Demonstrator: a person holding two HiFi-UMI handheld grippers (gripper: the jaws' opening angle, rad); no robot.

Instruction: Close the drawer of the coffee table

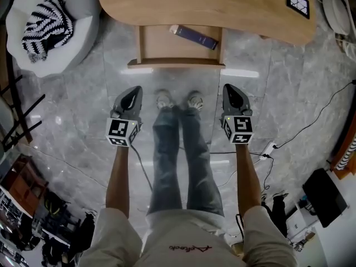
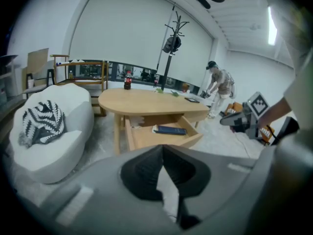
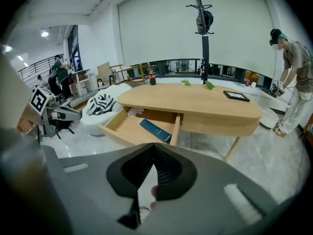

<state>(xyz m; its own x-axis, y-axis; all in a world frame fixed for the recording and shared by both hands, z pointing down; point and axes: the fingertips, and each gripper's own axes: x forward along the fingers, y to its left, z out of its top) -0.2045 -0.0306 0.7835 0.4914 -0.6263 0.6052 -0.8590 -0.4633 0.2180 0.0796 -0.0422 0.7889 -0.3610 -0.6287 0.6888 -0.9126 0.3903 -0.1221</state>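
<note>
Drawer of coffee table — open toward me, book inside, closing not begun; my left gripper and right gripper — clamped together, empty, near its front, not touching.

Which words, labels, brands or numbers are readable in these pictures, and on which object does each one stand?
No text reads clearly.
Red script on the white shirt: upside down, too blurred to read.
Red label on the bottle: too small to read.
Cover of the blue book in the drawer: no legible print.
Marker cubes: square patterns only, no letters.
</note>
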